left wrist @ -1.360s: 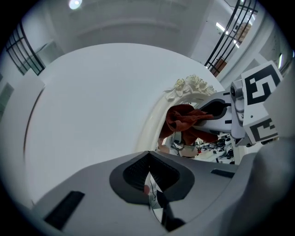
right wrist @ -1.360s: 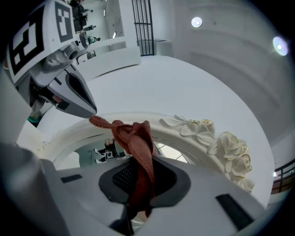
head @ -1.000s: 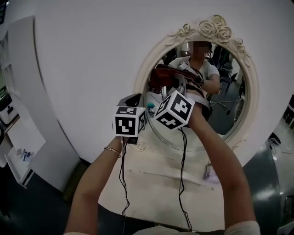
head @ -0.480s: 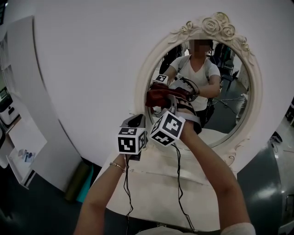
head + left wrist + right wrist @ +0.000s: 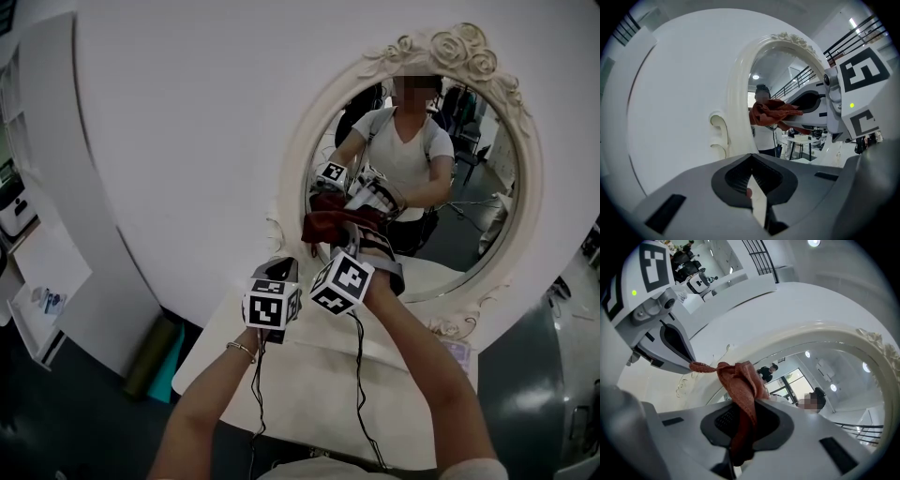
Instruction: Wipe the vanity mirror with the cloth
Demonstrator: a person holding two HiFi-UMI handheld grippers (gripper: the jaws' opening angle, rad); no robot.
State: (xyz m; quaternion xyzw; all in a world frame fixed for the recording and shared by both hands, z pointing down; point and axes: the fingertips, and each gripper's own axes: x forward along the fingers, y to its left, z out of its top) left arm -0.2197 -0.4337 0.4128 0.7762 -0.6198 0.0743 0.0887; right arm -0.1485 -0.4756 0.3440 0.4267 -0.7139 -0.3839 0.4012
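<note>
Cloth, limp and light, is being clamped mid-bunch in the right claw at the vanity mirror's 8 o'clock; left claw together, empty.

Mirror glass was open to the right of and above the cloth. Left side was tight: the raised frame ran just beside the cloth, with a scroll knob sticking out on its outer edge. Left gripper sat just beside the right gripper, low on its left, in the way there. Carved roses capped the top. Table under the arms was open, apart from hanging cables and a small item near the right edge.
</note>
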